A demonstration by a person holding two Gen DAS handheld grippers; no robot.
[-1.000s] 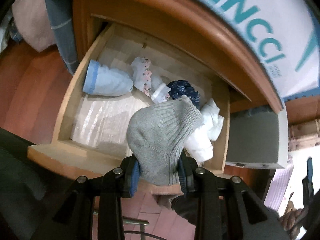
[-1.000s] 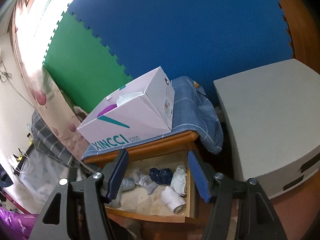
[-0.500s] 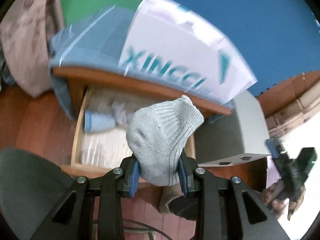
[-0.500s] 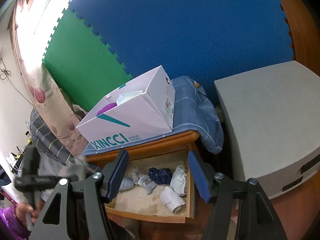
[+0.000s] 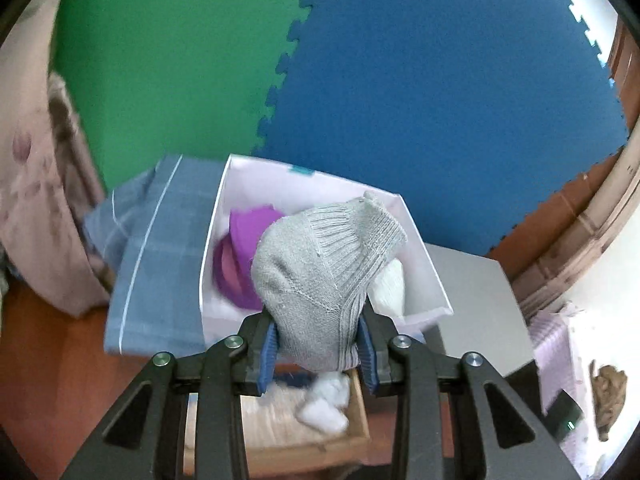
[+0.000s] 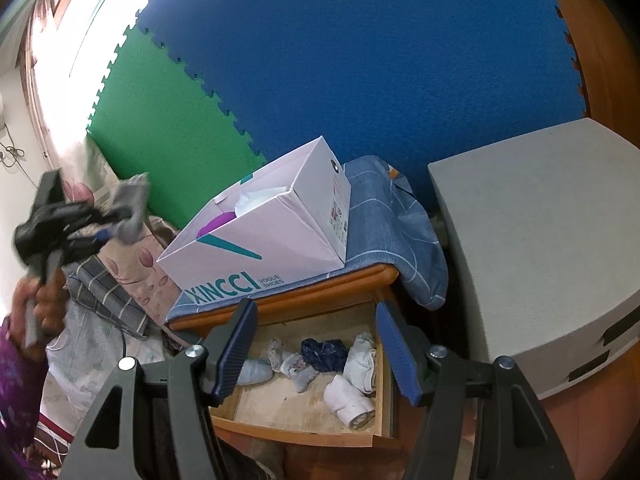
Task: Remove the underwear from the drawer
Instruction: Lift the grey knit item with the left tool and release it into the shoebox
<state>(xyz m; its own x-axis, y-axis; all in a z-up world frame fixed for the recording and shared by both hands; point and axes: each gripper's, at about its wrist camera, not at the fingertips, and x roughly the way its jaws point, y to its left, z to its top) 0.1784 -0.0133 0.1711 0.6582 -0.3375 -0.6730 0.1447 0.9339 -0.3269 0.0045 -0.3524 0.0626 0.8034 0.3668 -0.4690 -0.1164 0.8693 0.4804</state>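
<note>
My left gripper [image 5: 318, 354] is shut on a grey knit garment [image 5: 324, 276] and holds it up in front of the open white XINCCI shoe box [image 5: 424, 256], above the open wooden drawer [image 5: 356, 412]. The same gripper with the grey garment [image 6: 130, 210] shows blurred at the left of the right wrist view. My right gripper [image 6: 316, 356] is open and empty, hovering in front of the drawer [image 6: 304, 428]. Inside the drawer lie a dark blue piece [image 6: 324, 354], white rolls [image 6: 352, 396] and pale blue pieces [image 6: 256, 370].
The shoe box [image 6: 272, 240] stands on a blue checked cloth [image 6: 392, 232] over the wooden nightstand [image 6: 320, 296] and holds purple fabric [image 5: 240, 260]. A grey block [image 6: 540, 248] stands right of the nightstand. Green and blue foam mats [image 6: 360, 60] cover the wall. Bedding [image 6: 112, 276] lies at the left.
My left gripper has lifted the grey garment out of the drawer and up to the level of the shoe box's open top. The right gripper has stayed nearly still, open.
</note>
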